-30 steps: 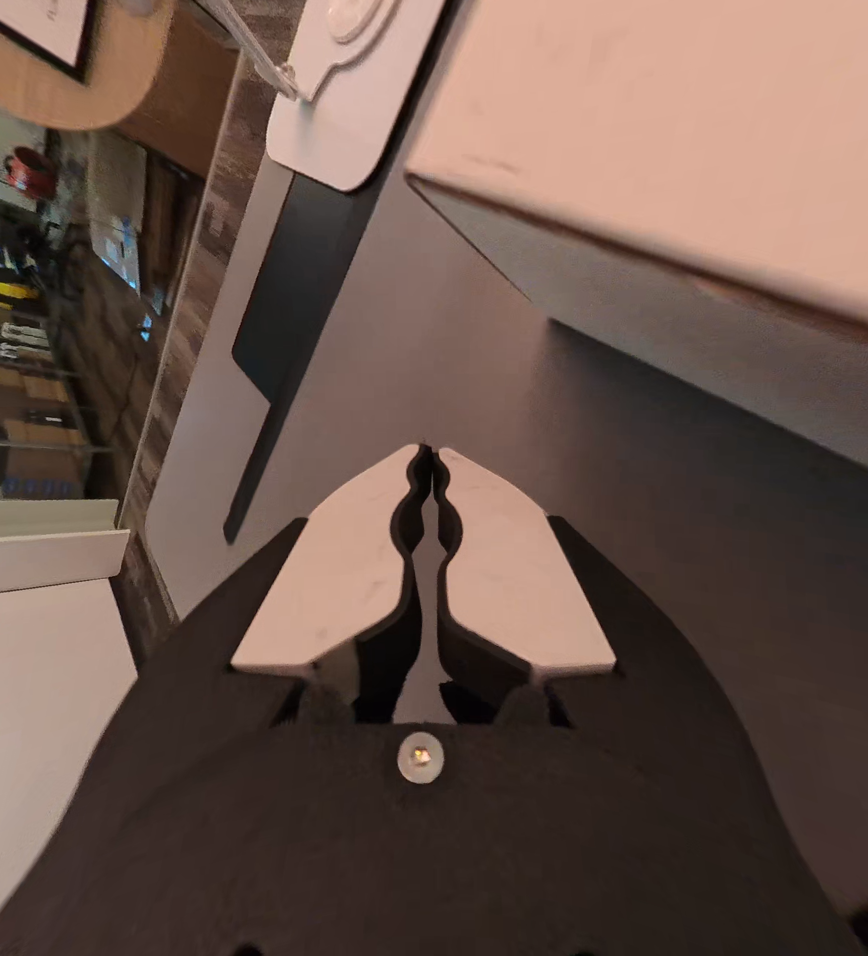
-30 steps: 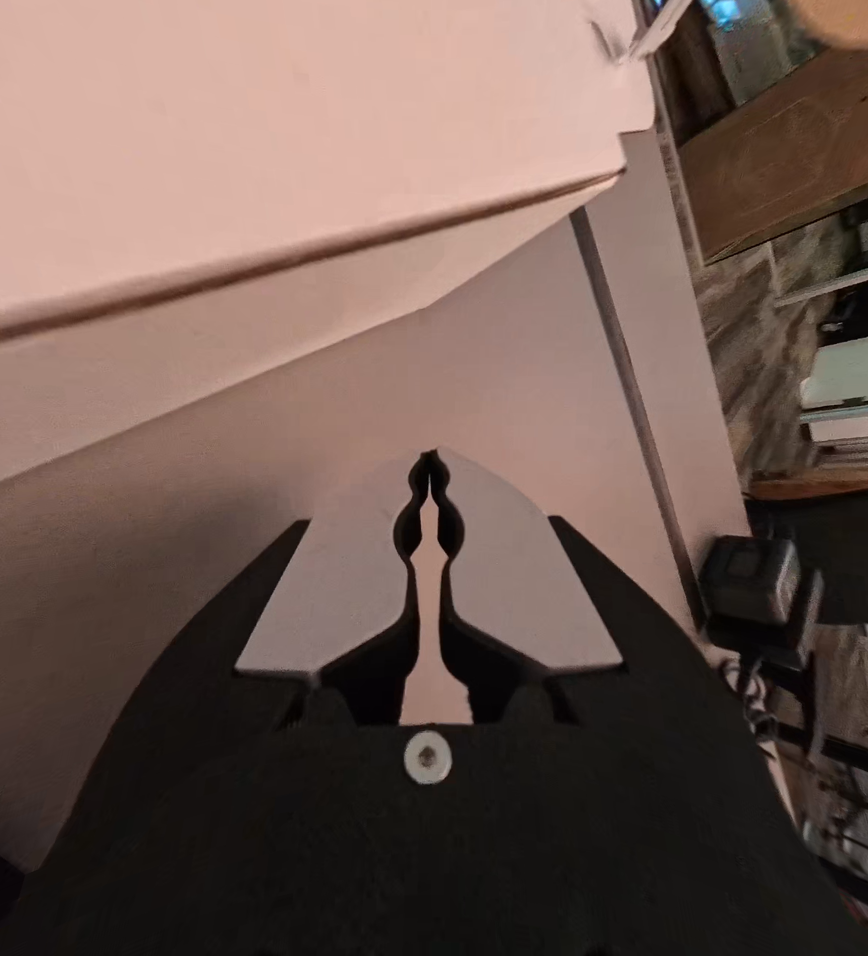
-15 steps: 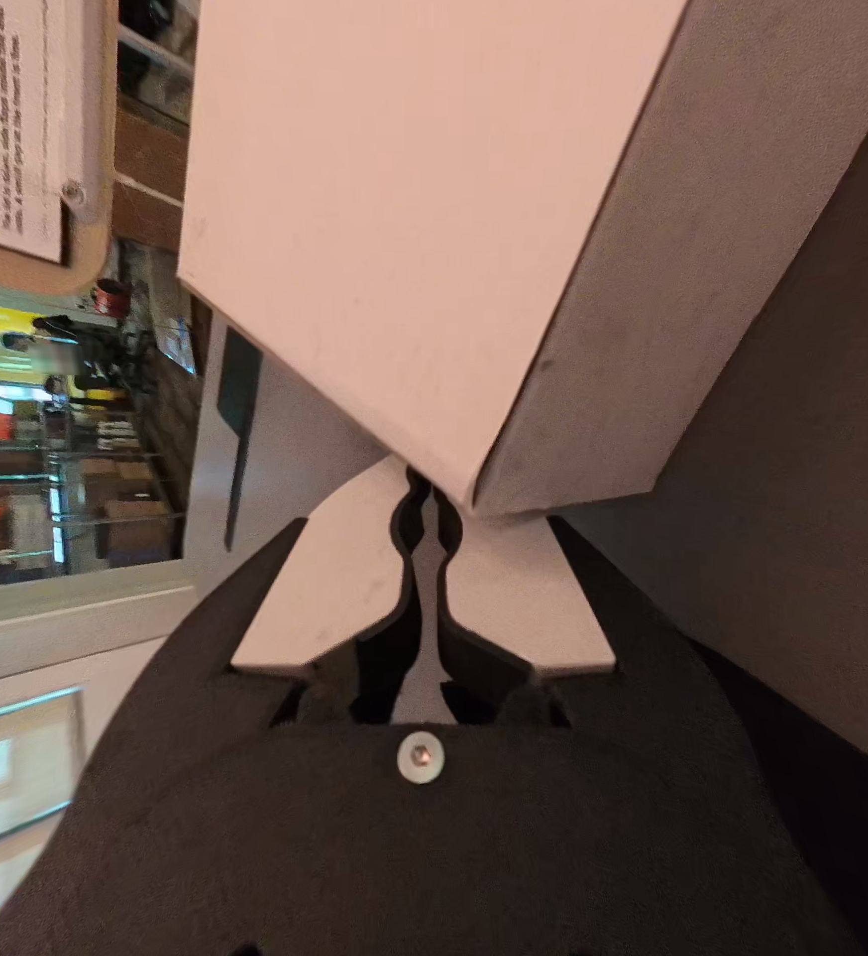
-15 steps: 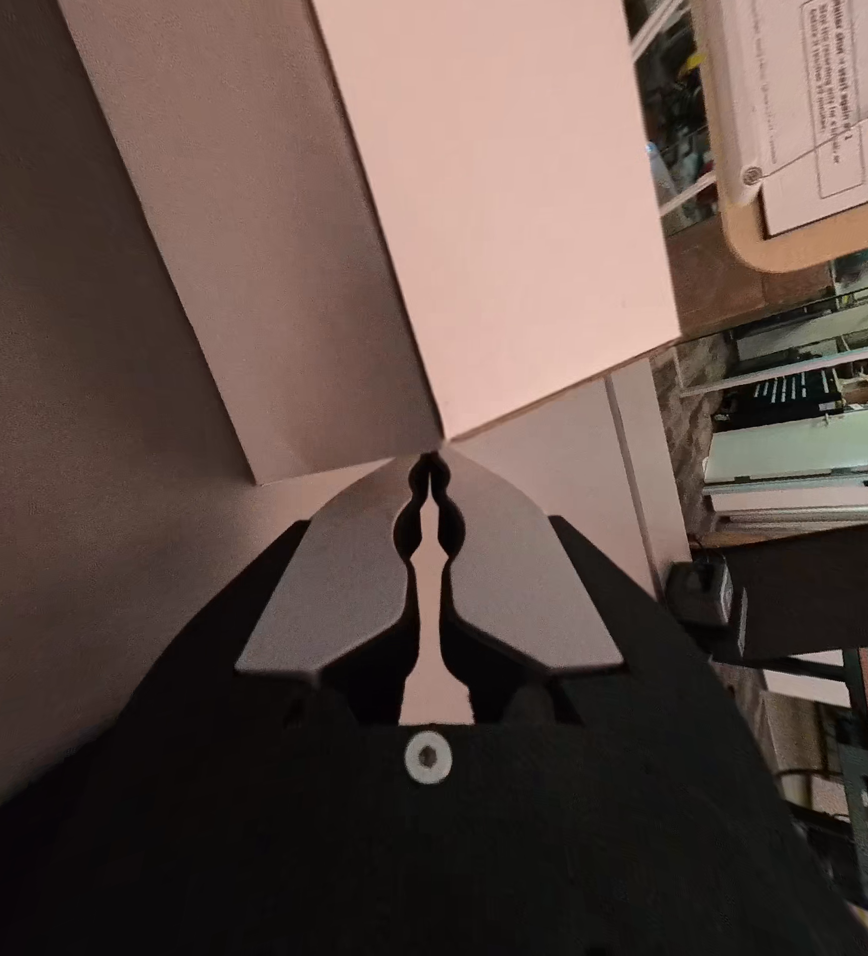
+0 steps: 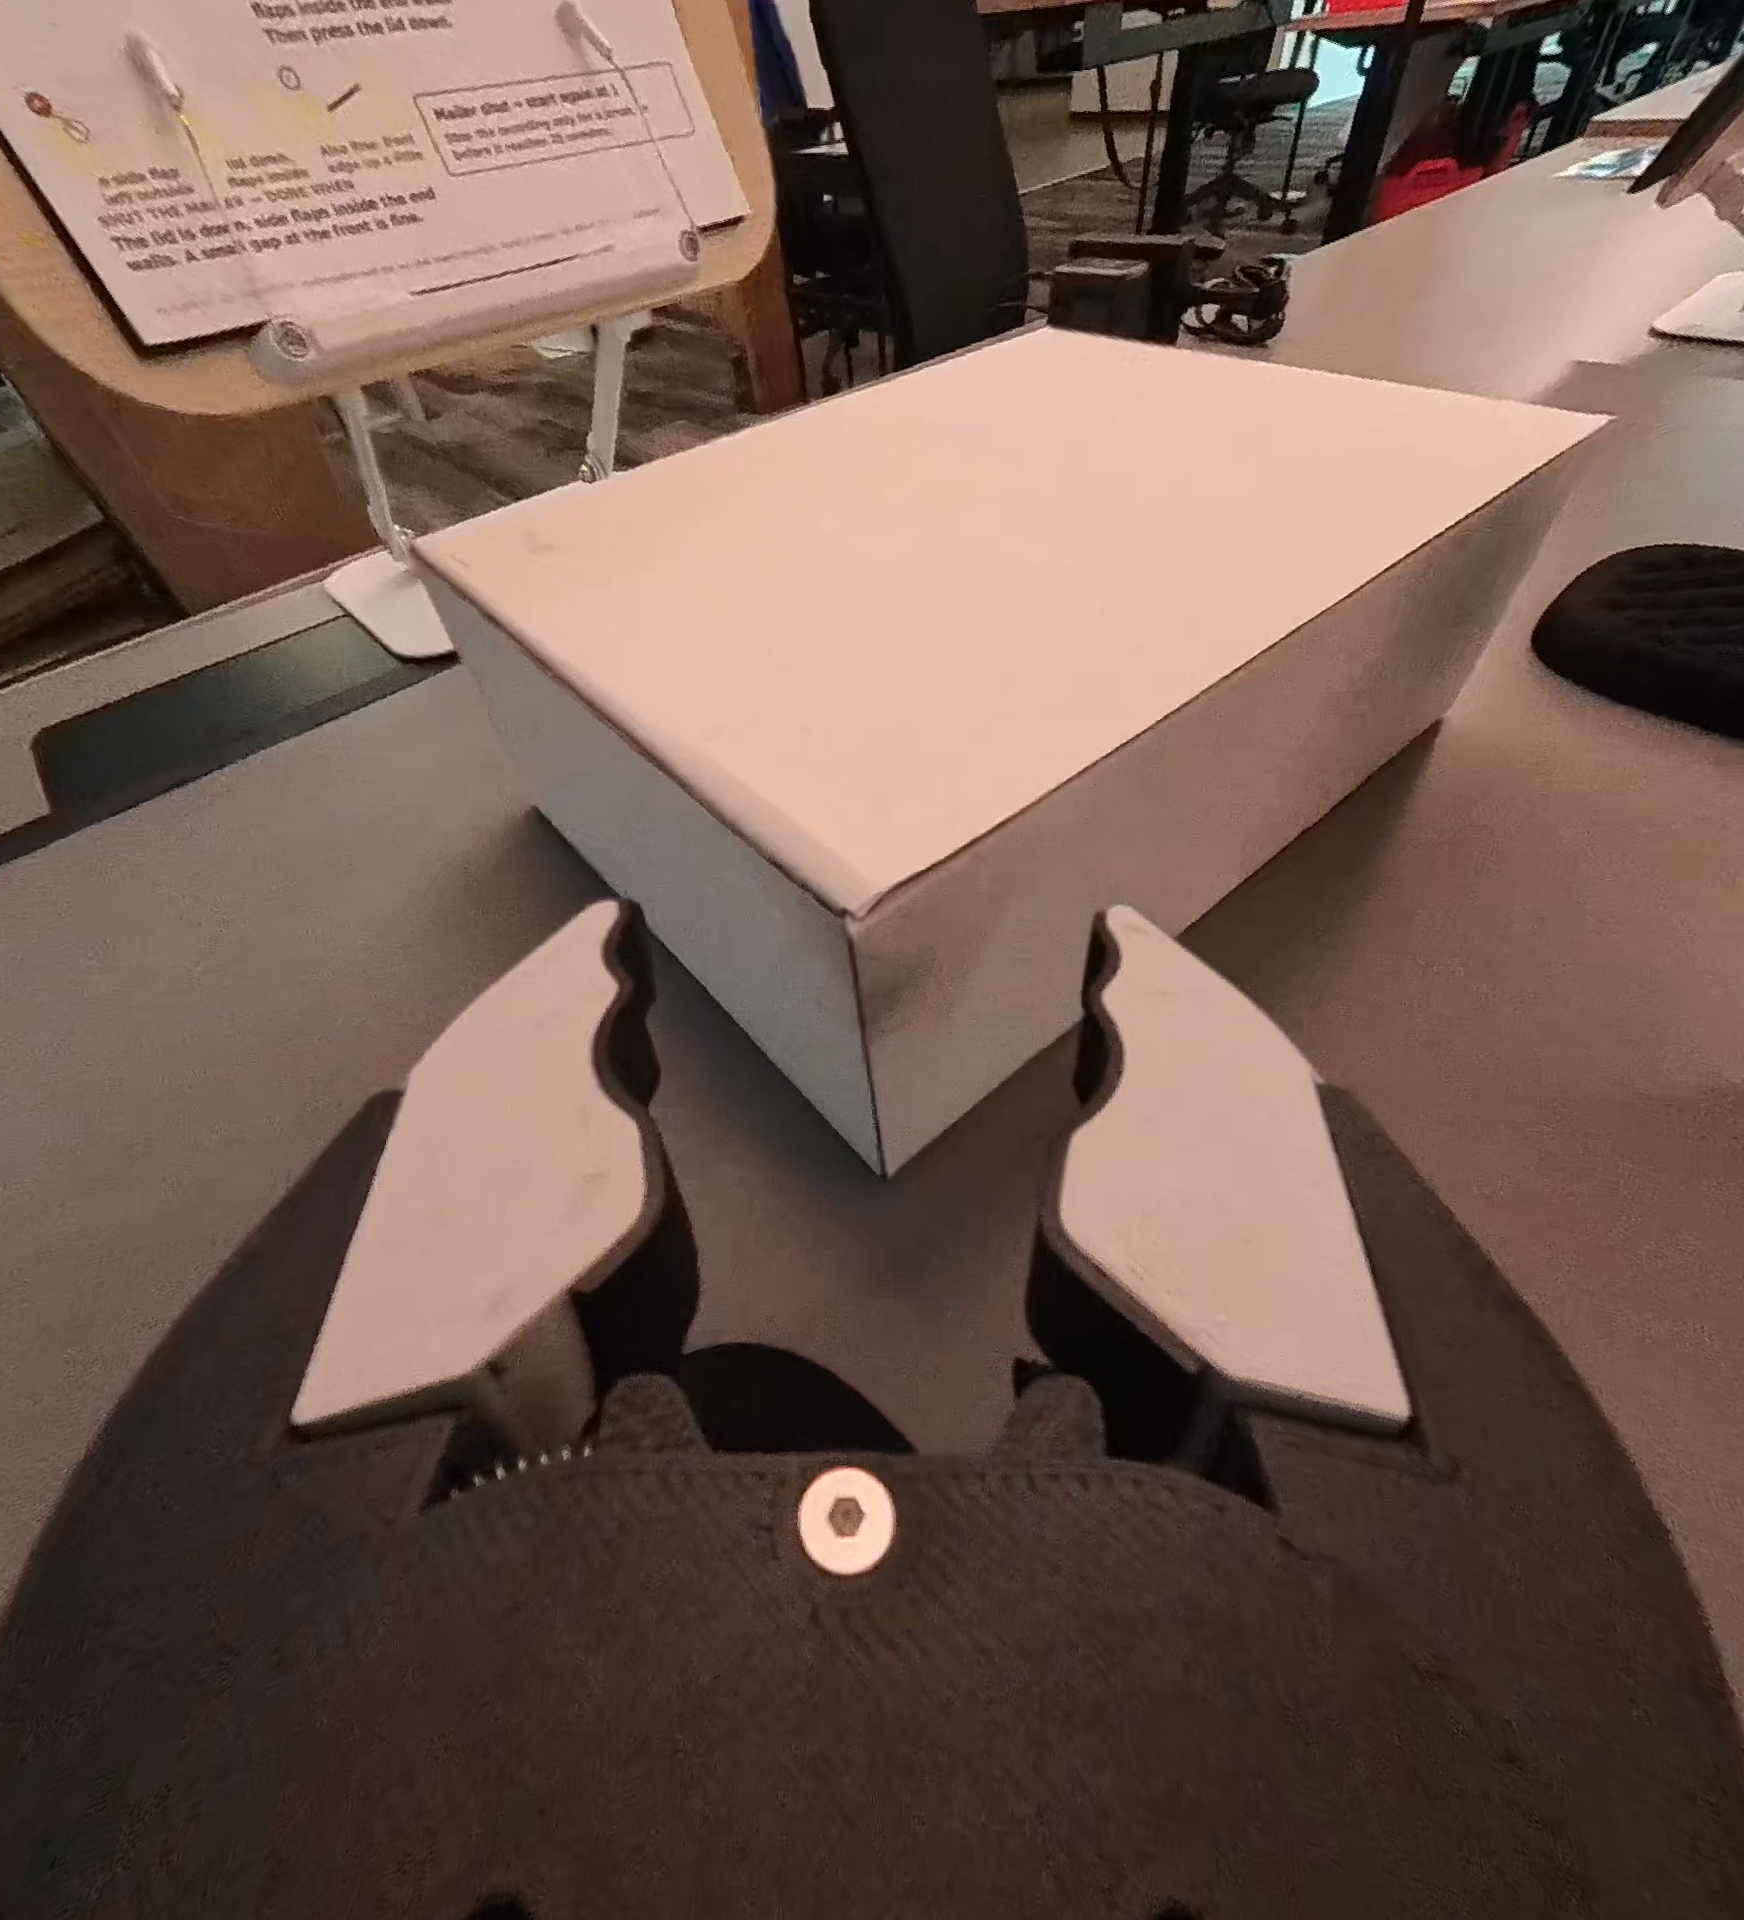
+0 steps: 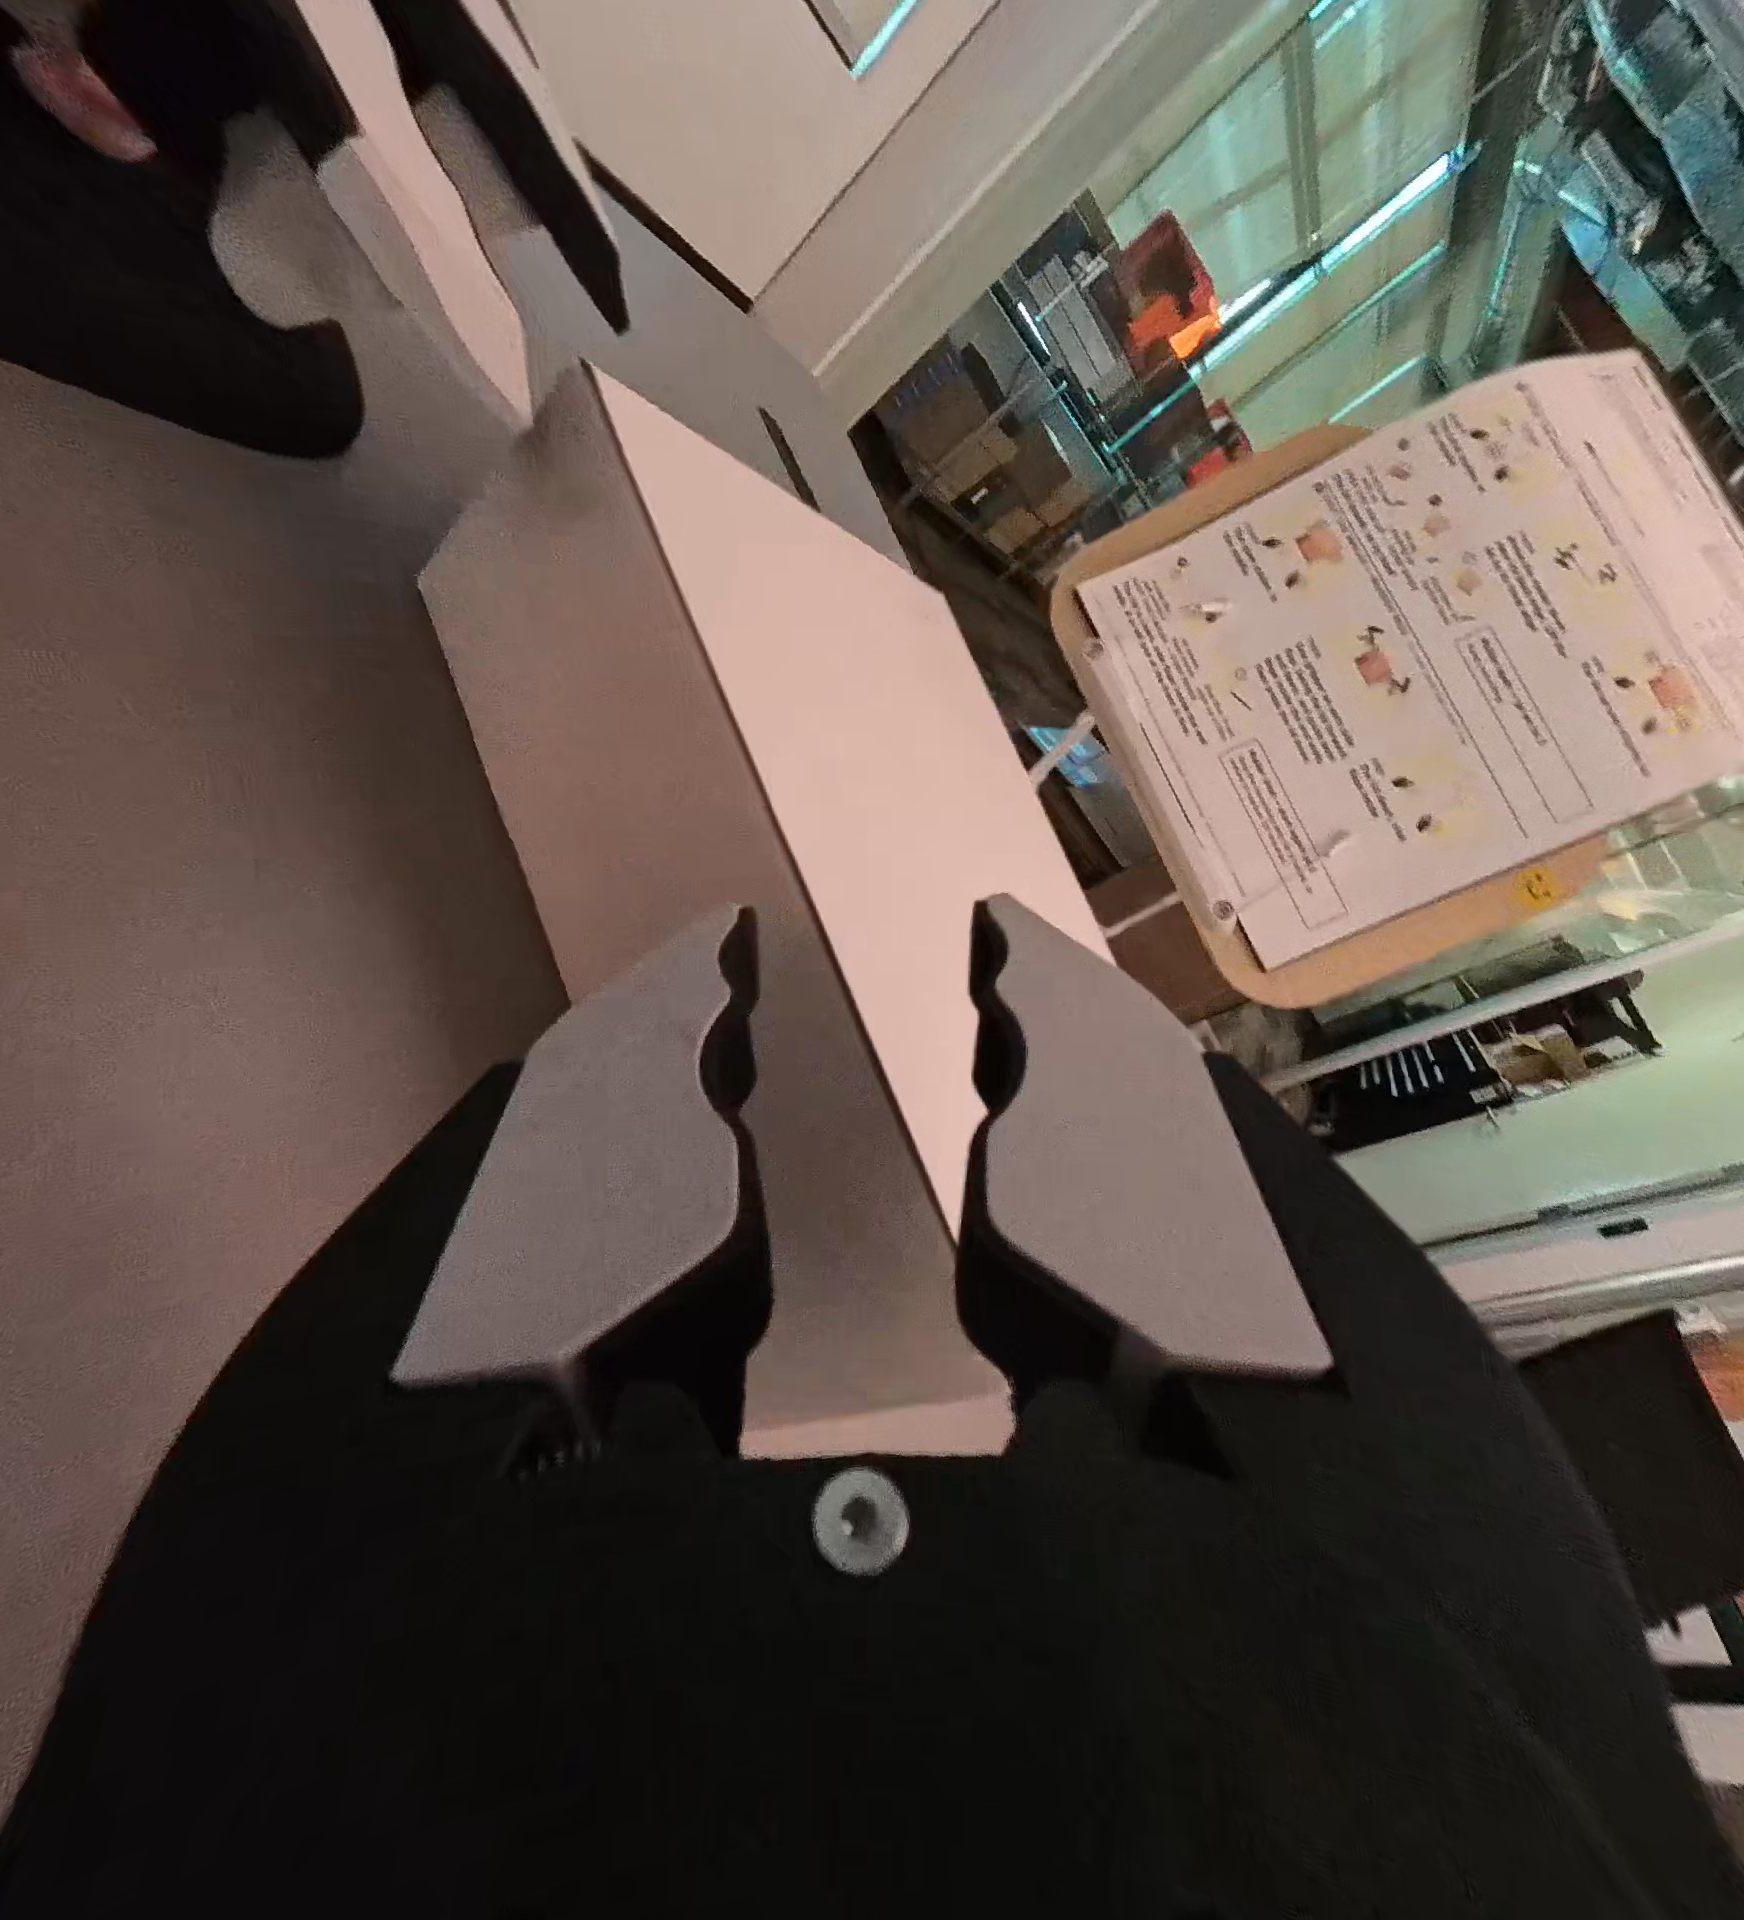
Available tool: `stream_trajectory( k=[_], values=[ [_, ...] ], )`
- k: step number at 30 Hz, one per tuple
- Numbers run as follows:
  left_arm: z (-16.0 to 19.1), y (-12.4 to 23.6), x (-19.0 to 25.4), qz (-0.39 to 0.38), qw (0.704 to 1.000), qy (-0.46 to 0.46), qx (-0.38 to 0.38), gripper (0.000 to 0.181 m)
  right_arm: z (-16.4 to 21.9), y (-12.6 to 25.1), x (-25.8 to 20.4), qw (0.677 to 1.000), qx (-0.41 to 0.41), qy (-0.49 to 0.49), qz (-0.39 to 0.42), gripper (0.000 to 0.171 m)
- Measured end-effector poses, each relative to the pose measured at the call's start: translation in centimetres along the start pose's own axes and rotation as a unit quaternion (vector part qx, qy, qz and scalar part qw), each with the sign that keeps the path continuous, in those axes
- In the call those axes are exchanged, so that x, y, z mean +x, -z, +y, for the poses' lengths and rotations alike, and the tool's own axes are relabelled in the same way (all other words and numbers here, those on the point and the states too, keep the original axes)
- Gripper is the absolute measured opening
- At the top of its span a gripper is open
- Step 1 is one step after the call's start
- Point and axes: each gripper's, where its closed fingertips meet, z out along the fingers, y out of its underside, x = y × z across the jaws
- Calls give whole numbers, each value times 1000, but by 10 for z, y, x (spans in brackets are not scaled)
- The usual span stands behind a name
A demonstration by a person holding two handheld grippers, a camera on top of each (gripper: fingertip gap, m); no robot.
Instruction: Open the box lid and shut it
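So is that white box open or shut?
Shut: the lid lies flat on the box, edges flush, no gap.

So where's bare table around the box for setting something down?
Bare grey table lies left of the white box, between it and the open left gripper. Behind the box the document stand crowds in; to its right sits a black pad.

White cardboard box (image 5: 1003, 623) on grey tabletop, lid shut flat.

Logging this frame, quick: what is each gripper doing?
Left gripper: open, holding nothing, facing a box corner.
Right gripper: open, straddling the box's edge.
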Motion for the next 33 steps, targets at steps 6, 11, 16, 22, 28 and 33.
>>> stream_trajectory(
  k=[6, 11, 16, 22, 28, 33],
  values=[
    [12, -12, -3, -10, 1000, -5, -24, 70, -39, -62, -25, 998, 46, 19, -49, 35],
    [19, -19, -8, 7, 999, 25, -35, 68, -47, -94, -34, 996, 33, 33, -81, 30],
    [19, -23, -5, 26, 999, 32, -31, 79, -47, -107, -43, 993, 23, 13, -118, 24],
    [10, -20, -2, 38, 999, 19, -19, 80, -50, -115, -46, 991, 14, 19, -131, 23],
    [-61, -10, -43, 72, 996, 40, 37, 79, -53, -110, -49, 990, 25, 7, -140, 23],
    [-110, -73, -106, 109, 988, 80, 77, 58, -52, -113, -51, 991, 20, 3, -132, 22]
  ],
)
